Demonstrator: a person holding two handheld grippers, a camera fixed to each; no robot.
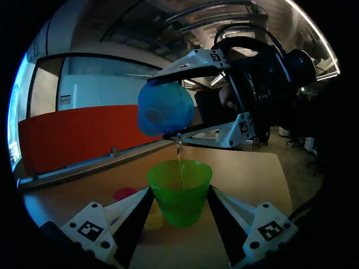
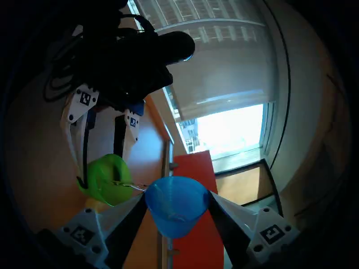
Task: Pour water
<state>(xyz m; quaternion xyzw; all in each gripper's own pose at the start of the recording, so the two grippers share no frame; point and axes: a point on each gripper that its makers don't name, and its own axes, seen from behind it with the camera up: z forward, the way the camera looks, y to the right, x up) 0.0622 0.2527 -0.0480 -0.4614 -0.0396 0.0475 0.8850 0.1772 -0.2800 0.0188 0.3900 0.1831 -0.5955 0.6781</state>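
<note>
Water (image 1: 180, 157) falls in a thin stream from a blue cup (image 2: 176, 217) into a green cup (image 1: 181, 208) over a wooden surface (image 1: 256, 175). The left gripper (image 1: 181, 193) is closed to the green cup's width, with both fingers pressing its sides. It holds the cup upright, mouth directly beneath the pour; whether the base rests on the surface cannot be told. The right gripper (image 2: 177, 198) is clamped the same way on the blue cup. It holds that cup higher and tipped steeply, its lip aimed just above the green rim, a short drop that probably limits splashing. The pour appears to be under way. Small pink (image 1: 124, 193) and yellow (image 1: 155, 221) objects lie near, left of the green cup.
</note>
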